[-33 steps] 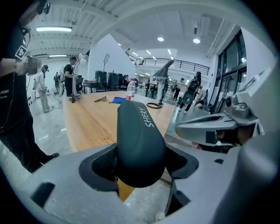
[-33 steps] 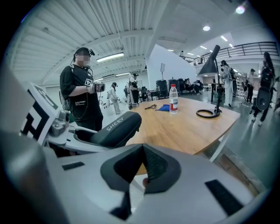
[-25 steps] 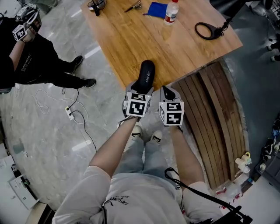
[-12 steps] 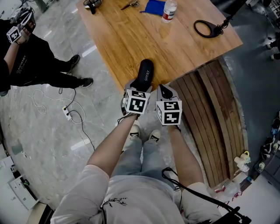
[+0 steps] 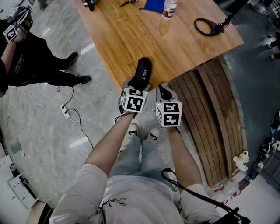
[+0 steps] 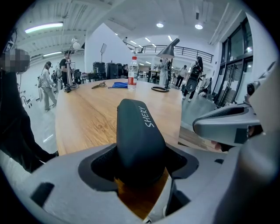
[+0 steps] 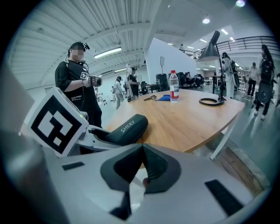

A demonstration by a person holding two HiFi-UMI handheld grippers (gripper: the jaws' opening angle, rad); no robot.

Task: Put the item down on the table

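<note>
One black case (image 5: 143, 73) at table (image 5: 131, 39) edge, bottle (image 5: 169, 8), blue cloth (image 5: 153, 5), black ring (image 5: 208, 27) beyond

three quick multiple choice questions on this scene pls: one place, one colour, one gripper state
1. Where is the dark grey oblong case?
A) between the left gripper's jaws
B) on a chair
C) in a box
2. What colour is the clear plastic bottle's cap?
A) blue
B) red
C) green
3. How are the right gripper's jaws?
A) clamped on the case
B) wide apart
C) together, empty
Answers: 1 A, its pads press the case's sides; 2 B, the top shows red; 3 C, the pads meet with nothing between.
</note>
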